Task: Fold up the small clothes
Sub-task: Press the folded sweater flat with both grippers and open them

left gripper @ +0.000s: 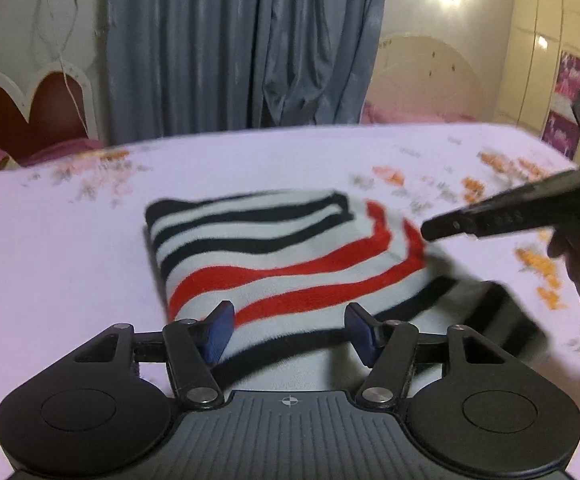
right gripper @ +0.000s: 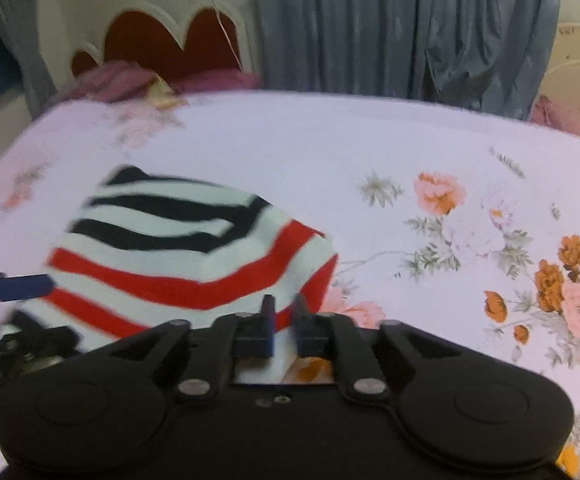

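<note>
Floral bedsheet [right gripper: 370, 152] under folded, fleecy striped garment [left gripper: 282, 264].

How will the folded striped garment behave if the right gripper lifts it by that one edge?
The striped garment looks like soft knit lying in folded layers, so it will probably sag and the fold may open. It seems light; lifting should take little force. The fuzzy surface likely grips the right gripper's pads well. The left gripper stands open, giving no support.
</note>
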Demonstrator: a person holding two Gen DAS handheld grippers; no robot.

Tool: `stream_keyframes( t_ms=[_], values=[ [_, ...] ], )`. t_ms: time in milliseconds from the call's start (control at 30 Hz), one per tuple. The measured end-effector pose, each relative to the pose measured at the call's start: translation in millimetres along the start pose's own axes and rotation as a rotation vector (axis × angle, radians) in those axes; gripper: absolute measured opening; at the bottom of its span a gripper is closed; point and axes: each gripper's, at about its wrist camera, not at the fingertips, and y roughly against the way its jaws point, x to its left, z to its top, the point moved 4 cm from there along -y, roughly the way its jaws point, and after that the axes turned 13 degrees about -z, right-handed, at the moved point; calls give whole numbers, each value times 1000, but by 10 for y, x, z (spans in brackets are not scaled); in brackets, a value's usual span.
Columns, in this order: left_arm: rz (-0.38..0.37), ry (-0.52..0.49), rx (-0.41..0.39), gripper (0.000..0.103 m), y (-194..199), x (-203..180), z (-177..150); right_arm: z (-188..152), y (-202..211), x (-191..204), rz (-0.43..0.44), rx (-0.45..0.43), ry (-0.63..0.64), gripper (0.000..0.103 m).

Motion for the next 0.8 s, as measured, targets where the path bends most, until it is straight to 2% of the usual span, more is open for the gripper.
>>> stream_keyframes(
  t_ms=[167,300,433,500,533,633,800],
  values=[
    [-25,63,4,44,333,-236,-244,-272,555,203,61,-45,71,12],
    [-2,39,54,44,324,-392,-439,-508,675,322,47,-32,152,12],
    [11,62,80,44,290,-353,-624,-755,523,310,-10,26,227,6],
    [15,63,79,44,295,-355,-649,-830,477,273,-8,29,234,6],
    [18,61,81,44,295,-360,-661,-852,456,252,-9,33,234,11],
    [37,53,84,44,266,-373,-694,-900,393,172,23,50,184,12],
    [59,60,85,44,281,-384,-686,-846,512,208,4,37,179,12]
  ],
)
